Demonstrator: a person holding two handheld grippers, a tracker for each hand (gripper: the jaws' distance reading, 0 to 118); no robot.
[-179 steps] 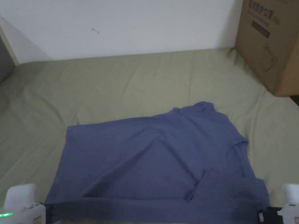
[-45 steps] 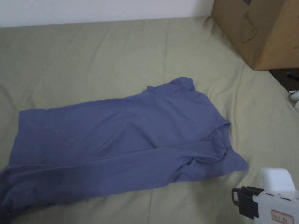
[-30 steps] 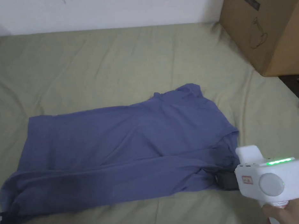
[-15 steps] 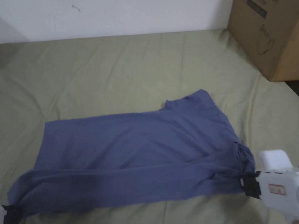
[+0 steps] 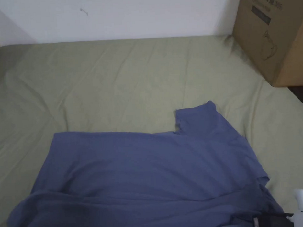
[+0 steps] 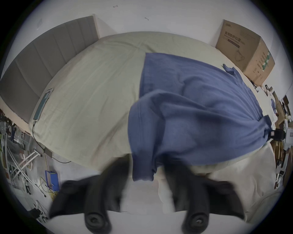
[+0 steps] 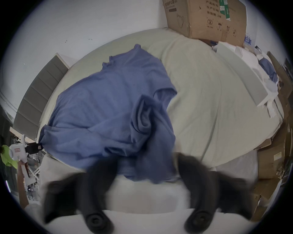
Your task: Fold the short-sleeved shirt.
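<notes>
Both tongs grip the shirt: left gripper on its hem end, right gripper on its collar end. Shirt lies lengthwise along the bed's near edge, stretched between them, body extending away toward the far edge.

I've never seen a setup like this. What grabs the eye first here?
A blue shirt sprawls across a pale green bed, its near edge pulled toward the viewer. A gripper pinches each near corner: the left gripper and the right gripper. A big cardboard box stands at the far right by the wall.
</notes>
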